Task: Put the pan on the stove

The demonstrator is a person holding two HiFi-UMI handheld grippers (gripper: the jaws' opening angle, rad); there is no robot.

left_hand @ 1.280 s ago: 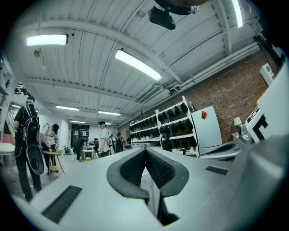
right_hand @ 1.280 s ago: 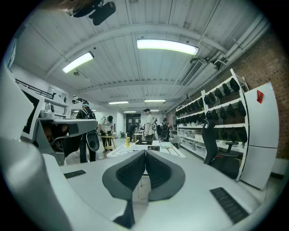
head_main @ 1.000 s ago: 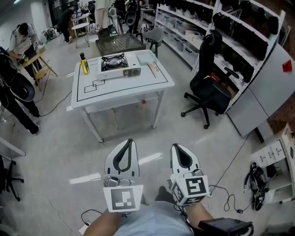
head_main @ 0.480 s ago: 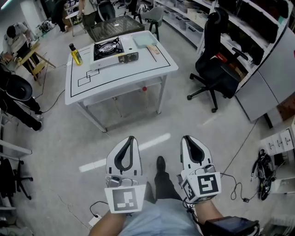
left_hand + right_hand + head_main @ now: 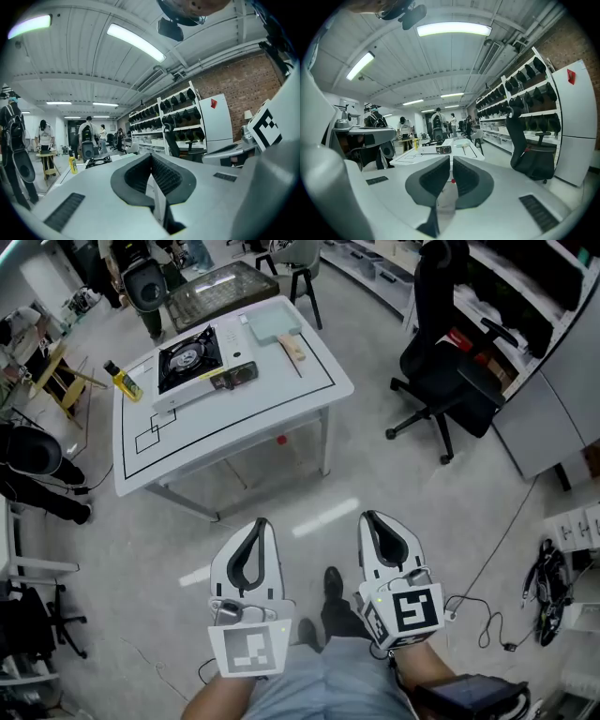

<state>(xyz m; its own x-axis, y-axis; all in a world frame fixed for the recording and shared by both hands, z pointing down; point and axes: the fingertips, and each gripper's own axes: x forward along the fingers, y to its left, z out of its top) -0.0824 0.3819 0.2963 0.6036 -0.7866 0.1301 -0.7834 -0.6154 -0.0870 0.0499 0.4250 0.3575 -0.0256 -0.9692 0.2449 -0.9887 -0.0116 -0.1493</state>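
A portable gas stove point(image 5: 192, 357) stands on the far left part of the white table point(image 5: 234, 418), with its burner bare. The stove also shows small in the left gripper view point(image 5: 98, 161) and the right gripper view point(image 5: 440, 149). I see no pan on the table. My left gripper point(image 5: 261, 522) and right gripper point(image 5: 367, 517) are held side by side over the floor, well short of the table. Both are shut and empty, with the left gripper's pads point(image 5: 151, 157) together and the right gripper point(image 5: 451, 159) the same.
A yellow bottle point(image 5: 123, 381), a pale green board point(image 5: 274, 324) and a wooden piece point(image 5: 293, 348) share the table. A black office chair point(image 5: 450, 362) stands to the right before the shelving. A wire crate point(image 5: 220, 292) sits behind the table. A person point(image 5: 37, 484) stands at left. Cables point(image 5: 553, 587) lie at right.
The table has come nearer and swung leftward in the head view as I step towards it. Both grippers stay shut and side by side.
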